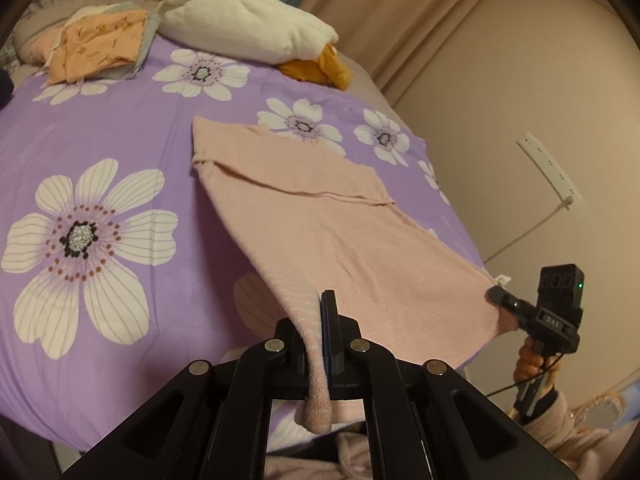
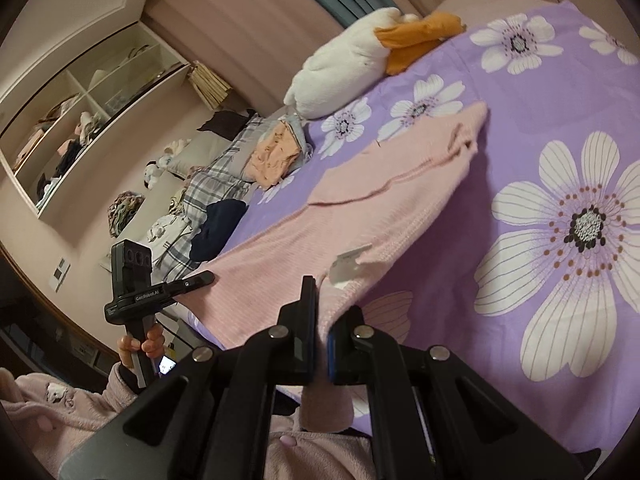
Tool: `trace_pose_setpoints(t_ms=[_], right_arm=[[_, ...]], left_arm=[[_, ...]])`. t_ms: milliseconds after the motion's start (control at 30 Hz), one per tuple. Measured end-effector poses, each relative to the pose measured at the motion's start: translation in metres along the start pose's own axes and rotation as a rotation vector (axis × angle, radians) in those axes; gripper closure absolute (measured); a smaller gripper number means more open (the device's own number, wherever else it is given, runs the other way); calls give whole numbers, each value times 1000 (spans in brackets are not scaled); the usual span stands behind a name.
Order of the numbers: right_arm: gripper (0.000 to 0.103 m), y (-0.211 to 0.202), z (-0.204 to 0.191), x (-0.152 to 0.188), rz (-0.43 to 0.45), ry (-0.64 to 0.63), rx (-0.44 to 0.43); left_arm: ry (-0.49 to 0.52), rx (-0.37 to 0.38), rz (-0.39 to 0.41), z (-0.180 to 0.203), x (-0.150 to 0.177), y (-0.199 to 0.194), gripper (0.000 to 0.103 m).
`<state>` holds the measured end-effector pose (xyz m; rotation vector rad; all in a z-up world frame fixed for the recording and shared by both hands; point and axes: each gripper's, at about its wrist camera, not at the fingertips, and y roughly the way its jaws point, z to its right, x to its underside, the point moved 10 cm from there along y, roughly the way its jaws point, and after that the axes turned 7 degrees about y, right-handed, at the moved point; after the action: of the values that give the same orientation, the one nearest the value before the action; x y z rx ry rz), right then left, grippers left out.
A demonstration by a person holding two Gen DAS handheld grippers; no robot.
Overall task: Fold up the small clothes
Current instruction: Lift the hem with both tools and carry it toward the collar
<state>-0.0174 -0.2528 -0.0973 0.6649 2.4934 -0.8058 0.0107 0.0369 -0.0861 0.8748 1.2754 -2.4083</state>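
Both grippers pinch the near hem of a pale pink ribbed knit garment (image 1: 320,216), lifting it off the purple floral bedsheet (image 1: 120,128): left gripper (image 1: 322,300) at one corner, right gripper (image 2: 320,300) at the other. Only the right wrist view shows the open wall shelves (image 2: 80,120).

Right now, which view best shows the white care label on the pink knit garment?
The right wrist view: the white care label sits large and unobstructed on the pink knit garment, near the hem. In the left wrist view the label is only a tiny sliver at the garment's far corner.
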Motion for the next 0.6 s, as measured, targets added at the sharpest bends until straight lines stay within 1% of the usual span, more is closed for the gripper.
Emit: trace_pose_setpoints(t_ms=[200,300,467,600], right_arm=[[97,2,3,-13,19,6,1],[97,8,9,-29,39,32,6],[96,22,15,-72,88,50,2],[96,36,28,-106,106,83,5]], left_arm=[[-15,-2,15,-7,-13,3,102],[-30,-12,21,-16,-27,8,102],[-52,-32,45,-36,-61,19,102],[-96,-44,58,-56,-90,37,102]])
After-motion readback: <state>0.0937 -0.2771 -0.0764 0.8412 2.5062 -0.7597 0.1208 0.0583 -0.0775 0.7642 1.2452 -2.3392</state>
